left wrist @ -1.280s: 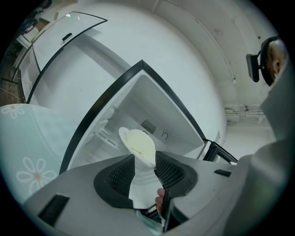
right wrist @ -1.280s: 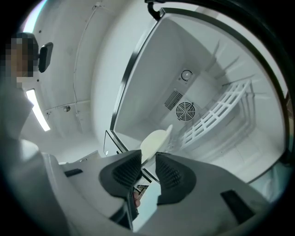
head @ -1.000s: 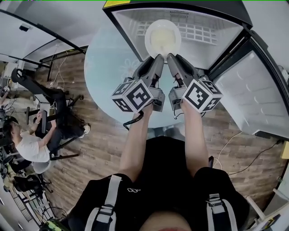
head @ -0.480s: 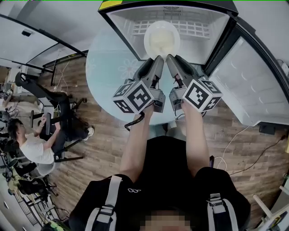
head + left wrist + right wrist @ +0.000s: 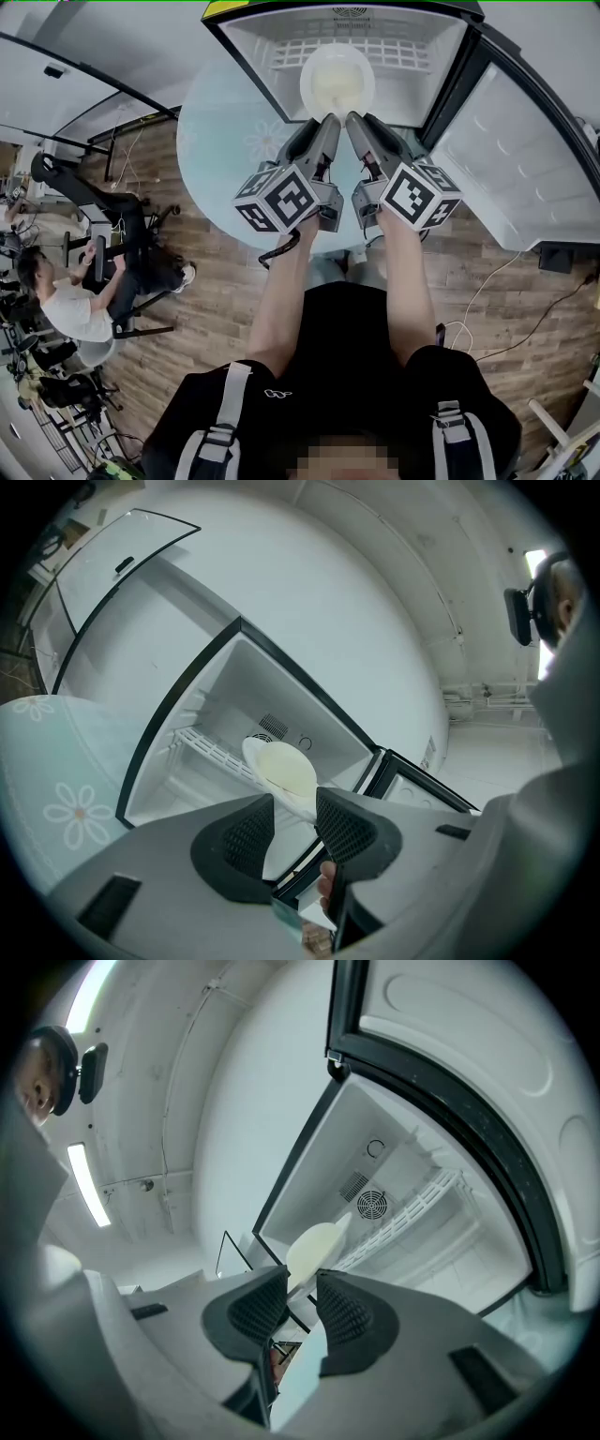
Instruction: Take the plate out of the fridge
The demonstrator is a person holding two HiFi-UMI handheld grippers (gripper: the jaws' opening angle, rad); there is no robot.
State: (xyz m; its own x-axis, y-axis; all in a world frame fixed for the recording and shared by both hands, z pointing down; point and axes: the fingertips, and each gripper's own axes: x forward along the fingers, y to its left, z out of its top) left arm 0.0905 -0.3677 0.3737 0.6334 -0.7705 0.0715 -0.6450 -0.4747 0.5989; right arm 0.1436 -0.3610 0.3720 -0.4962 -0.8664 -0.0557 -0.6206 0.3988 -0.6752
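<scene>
A white plate (image 5: 336,77) lies at the front of the wire shelf (image 5: 412,56) in the open fridge (image 5: 267,42). My left gripper (image 5: 328,119) and right gripper (image 5: 352,117) point side by side at the plate's near rim. In the left gripper view the plate (image 5: 281,766) reaches down between the jaws of the left gripper (image 5: 294,803), with a gap still between the pads. The right gripper view shows the same: the rim of the plate (image 5: 314,1246) sits in the jaws of the right gripper (image 5: 302,1283), and the pads are not pressed on it.
The fridge door (image 5: 511,178) stands swung open at the right. The fridge rests on a round pale-blue table (image 5: 220,141) with a flower print. A seated person (image 5: 66,300) and office chairs are at the far left on the wood floor.
The head view has shifted a little, so the fridge sits slightly lower and further left. Both grippers stay at the plate's near rim, and the plate has not left the shelf.
</scene>
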